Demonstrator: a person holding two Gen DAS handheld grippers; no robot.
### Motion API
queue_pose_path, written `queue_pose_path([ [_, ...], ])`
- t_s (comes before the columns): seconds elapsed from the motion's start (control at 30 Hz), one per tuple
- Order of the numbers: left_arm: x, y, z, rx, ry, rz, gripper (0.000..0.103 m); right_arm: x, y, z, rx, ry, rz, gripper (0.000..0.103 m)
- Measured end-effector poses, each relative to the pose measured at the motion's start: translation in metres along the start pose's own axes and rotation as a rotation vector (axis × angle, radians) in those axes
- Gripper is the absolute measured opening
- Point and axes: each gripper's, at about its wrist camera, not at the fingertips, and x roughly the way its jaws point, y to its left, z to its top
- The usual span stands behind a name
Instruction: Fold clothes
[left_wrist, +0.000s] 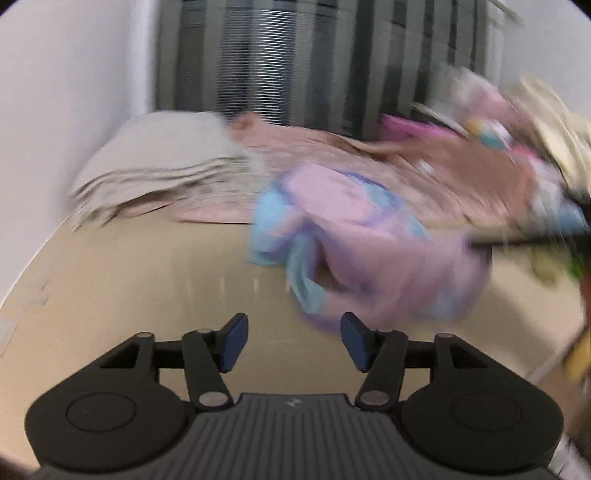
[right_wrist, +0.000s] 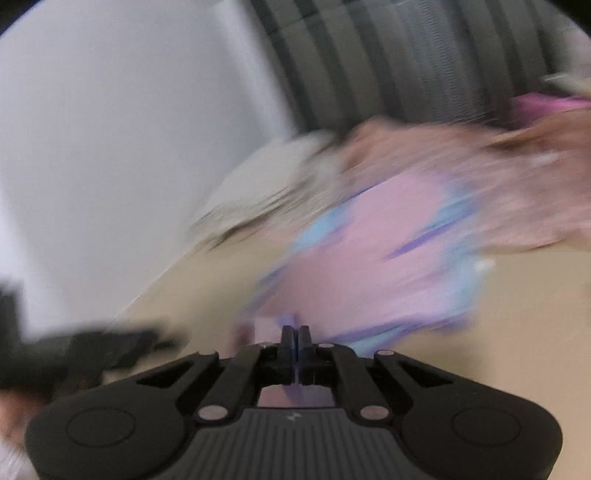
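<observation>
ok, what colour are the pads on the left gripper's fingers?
Dark blue pads on black fingers, clearest in the left wrist view.

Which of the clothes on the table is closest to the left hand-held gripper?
The pink garment with light blue trim, crumpled on the table nearest the open left hand-held gripper; the other clothes lie farther back.

left hand-held gripper (left_wrist: 293, 341) jaws apart, right hand-held gripper (right_wrist: 294, 338) clamped shut

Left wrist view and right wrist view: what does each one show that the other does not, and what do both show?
Only the left wrist view: the open left gripper with nothing between its pads, and a mixed clothes pile at right.

Only the right wrist view: the right gripper shut on the pink garment's edge.

Both: the pink and blue garment, the tan table, the grey folded cloth and striped curtain.
</observation>
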Motion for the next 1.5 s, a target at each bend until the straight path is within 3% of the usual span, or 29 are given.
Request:
queue_pose_path([
  [0.07,0.005,-0.012,0.000,0.044,0.005,-0.004,0.057,-0.008,-0.013,0.002,-0.036,-0.015,-0.142,0.002],
  [0.17,0.008,-0.018,0.002,0.045,0.004,-0.006,0.057,-0.019,-0.003,-0.011,-0.105,-0.040,-0.106,0.011],
  [0.23,0.008,-0.019,0.003,0.048,0.006,0.008,0.057,-0.024,0.014,-0.029,-0.190,-0.052,-0.017,0.028],
  [0.27,0.008,-0.020,0.003,0.051,0.005,0.017,0.057,-0.024,0.024,-0.038,-0.256,-0.048,-0.003,0.028],
  [0.4,0.005,-0.023,0.002,0.057,0.000,0.008,0.060,-0.012,0.044,-0.062,-0.437,-0.021,-0.100,0.028],
  [0.53,0.008,-0.038,0.000,0.091,-0.008,0.003,0.064,0.011,0.018,-0.038,-0.281,-0.001,-0.184,0.028],
  [0.7,0.018,-0.068,-0.007,0.184,-0.003,-0.019,0.066,0.025,0.004,-0.031,-0.073,0.070,-0.087,0.031],
  [0.8,0.023,-0.074,-0.010,0.193,0.006,-0.018,0.066,0.028,0.002,-0.034,0.013,0.077,-0.093,0.041],
  [0.87,0.026,-0.075,-0.010,0.185,0.010,-0.016,0.066,0.035,-0.002,-0.033,0.085,0.064,-0.123,0.040],
  [0.9,0.027,-0.075,-0.008,0.177,0.008,-0.012,0.066,0.039,-0.004,-0.032,0.116,0.054,-0.130,0.029],
  [0.93,0.029,-0.074,-0.007,0.170,0.006,-0.009,0.066,0.041,-0.006,-0.031,0.137,0.050,-0.137,0.000],
  [1.1,0.030,-0.082,0.001,0.122,-0.031,0.010,0.066,0.014,0.009,-0.033,0.003,-0.014,-0.131,0.001],
  [1.27,0.026,-0.116,0.001,0.210,-0.088,-0.039,0.066,-0.046,0.013,-0.039,-0.079,-0.147,-0.126,0.001],
  [1.4,0.028,-0.133,0.002,0.224,-0.089,-0.086,0.066,-0.064,0.015,-0.046,-0.100,-0.159,-0.134,0.001],
  [1.5,0.028,-0.135,0.001,0.232,-0.100,-0.004,0.063,-0.068,0.014,-0.051,-0.089,-0.156,-0.145,0.001],
])
